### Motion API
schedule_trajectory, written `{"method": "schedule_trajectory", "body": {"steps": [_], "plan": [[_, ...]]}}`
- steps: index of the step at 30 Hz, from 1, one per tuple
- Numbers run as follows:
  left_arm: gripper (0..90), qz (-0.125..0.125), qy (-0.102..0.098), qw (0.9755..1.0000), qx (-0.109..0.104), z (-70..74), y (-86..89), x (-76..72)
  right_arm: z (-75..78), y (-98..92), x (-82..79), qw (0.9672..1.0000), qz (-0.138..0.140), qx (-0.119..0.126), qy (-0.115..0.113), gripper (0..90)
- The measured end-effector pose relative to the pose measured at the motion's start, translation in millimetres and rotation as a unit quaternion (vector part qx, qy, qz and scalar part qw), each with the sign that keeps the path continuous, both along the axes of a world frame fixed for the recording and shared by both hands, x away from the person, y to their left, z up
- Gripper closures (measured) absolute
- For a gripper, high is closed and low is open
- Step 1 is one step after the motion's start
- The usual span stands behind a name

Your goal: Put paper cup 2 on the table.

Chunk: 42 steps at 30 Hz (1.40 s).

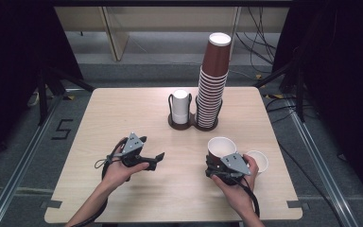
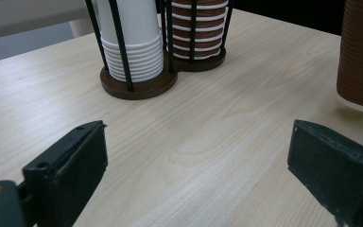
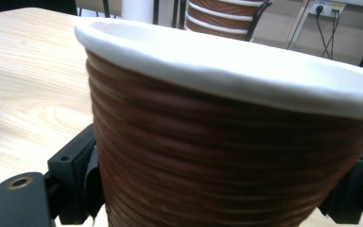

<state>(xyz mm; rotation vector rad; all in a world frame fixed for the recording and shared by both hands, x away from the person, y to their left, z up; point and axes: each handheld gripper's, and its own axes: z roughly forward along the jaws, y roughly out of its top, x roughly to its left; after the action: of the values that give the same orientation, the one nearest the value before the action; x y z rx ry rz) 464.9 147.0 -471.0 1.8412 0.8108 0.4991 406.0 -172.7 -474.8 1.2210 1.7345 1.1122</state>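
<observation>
Two tongs: one in each of the person's hands, both low over the tabletop [image 1: 123, 118].
Right tongs [image 1: 220, 171]: pinching a brown ribbed cup [image 1: 220, 147] low on its wall; in the right gripper view a black jaw sits tight against each side of the cup.
Brown ribbed cup: upright, white rim up and mouth open, at the right front of the tabletop; whether its base rests on the wood or hangs just above it, I cannot tell.
Left tongs [image 1: 158, 157]: spread wide, with bare wood between the jaws, pointing toward the middle of the tabletop.
White cup [image 1: 257, 161]: open and upright, just beside the brown ribbed cup on its right, next to the right hand [image 1: 236, 191].
Cup holder [image 1: 192, 124]: dark twin base with black wire posts, at the far middle of the tabletop, well apart from both tongs.
White cup stack [image 1: 181, 107]: short, in the holder's left ring.
Brown cup stack [image 1: 211, 90]: tall, in the right ring, leaning slightly right at its top.
</observation>
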Motion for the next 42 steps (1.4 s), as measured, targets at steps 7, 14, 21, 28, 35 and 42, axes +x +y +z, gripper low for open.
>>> {"method": "schedule_trajectory", "body": {"steps": [7,14,21,28,35,42], "plan": [[5.4,0.000,-0.001,1.0000,0.000,0.1,-0.1,1.1,-0.3,-2.6,-1.2,0.9999,-0.009,-0.003,-0.008,14.2],[5.4,-0.007,-0.002,1.0000,-0.001,0.8,-2.6,0.1,-3.6,-2.2,-3.1,0.9998,-0.019,-0.006,-0.005,14.1],[5.4,-0.010,0.000,0.9999,-0.003,-1.1,-4.2,-0.5,-9.3,-0.9,-3.8,0.9995,-0.029,-0.013,0.009,14.0],[5.4,-0.011,-0.002,0.9999,-0.009,-1.1,-4.1,-0.8,-11.4,-0.8,-1.7,0.9991,-0.033,-0.025,0.007,14.0],[5.4,-0.009,-0.003,0.9999,-0.008,-2.3,-2.0,-3.4,-15.4,0.5,-0.7,0.9986,-0.040,-0.033,0.009,13.8],[5.4,-0.009,-0.001,1.0000,-0.004,-2.6,-2.0,-4.3,-17.1,2.0,1.2,0.9983,-0.041,-0.039,0.009,13.1]]}}
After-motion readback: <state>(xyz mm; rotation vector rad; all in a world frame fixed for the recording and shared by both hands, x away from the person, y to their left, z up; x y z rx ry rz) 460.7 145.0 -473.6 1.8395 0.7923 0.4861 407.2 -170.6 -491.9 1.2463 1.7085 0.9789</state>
